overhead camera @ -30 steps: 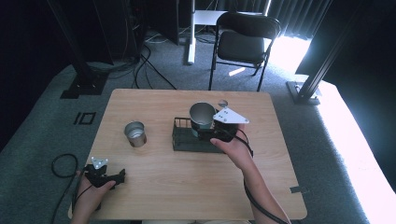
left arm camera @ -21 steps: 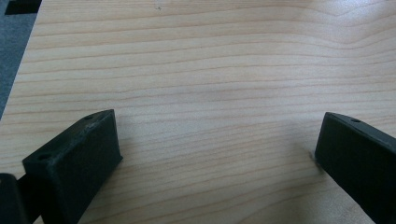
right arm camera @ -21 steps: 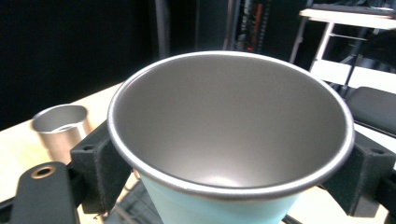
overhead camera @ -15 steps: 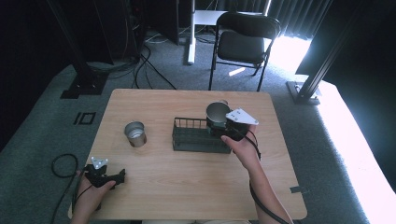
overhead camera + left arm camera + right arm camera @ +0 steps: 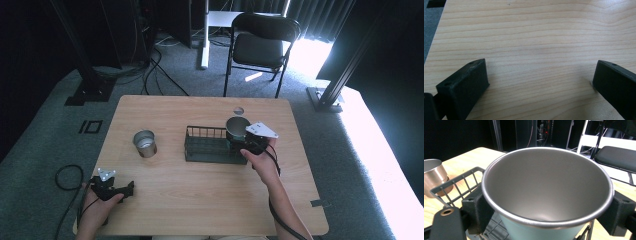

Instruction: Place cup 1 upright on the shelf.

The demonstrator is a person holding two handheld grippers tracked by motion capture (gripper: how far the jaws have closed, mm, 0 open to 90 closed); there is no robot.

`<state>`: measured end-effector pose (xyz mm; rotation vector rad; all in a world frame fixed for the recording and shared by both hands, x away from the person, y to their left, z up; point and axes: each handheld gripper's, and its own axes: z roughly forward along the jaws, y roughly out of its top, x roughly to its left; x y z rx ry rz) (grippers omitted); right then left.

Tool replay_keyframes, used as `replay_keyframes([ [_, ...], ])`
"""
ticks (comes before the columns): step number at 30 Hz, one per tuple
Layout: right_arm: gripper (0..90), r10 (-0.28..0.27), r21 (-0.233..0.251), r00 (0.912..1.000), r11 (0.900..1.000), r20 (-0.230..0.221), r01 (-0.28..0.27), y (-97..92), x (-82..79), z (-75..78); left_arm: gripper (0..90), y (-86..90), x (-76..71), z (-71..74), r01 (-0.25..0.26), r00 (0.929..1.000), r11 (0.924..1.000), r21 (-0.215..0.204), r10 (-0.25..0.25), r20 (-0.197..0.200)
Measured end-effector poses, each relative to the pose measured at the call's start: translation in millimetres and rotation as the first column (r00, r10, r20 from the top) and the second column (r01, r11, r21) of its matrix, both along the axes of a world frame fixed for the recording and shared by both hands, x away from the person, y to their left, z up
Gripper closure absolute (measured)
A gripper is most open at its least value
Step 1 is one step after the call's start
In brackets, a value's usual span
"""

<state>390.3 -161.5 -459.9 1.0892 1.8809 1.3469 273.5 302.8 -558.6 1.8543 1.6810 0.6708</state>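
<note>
My right gripper (image 5: 244,136) is shut on a pale-green cup with a steel inside (image 5: 236,127), holding it upright over the right end of a dark wire basket (image 5: 207,150). In the right gripper view the cup (image 5: 546,192) sits between the two black jaws, above the basket's wires (image 5: 459,187). A second steel cup (image 5: 144,143) stands on the table left of the basket and appears again as the steel cup (image 5: 432,176) at the left edge. My left gripper (image 5: 126,189) rests open near the table's front left corner, its jaws wide apart over bare wood (image 5: 536,50).
The wooden table (image 5: 200,200) has a small round hole cover (image 5: 238,110) near its far edge. A black chair (image 5: 262,47) stands beyond the table. Cables trail on the grey carpet (image 5: 65,175) at the left.
My right gripper has carried the cup to the right, from over the basket's middle to its right end, and a little lower. The left gripper has stayed put.
</note>
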Motion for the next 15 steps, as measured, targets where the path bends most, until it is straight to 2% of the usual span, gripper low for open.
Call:
replay_keyframes([
  [15, 13.5, -0.011, -0.004, 0.9999, 0.9999, -0.005, 0.011, 2.9, 3.2, -18.9, 0.6, 0.0, 0.0, 0.0, 0.0, 1.0, 1.0, 0.0, 0.0, 0.0],
])
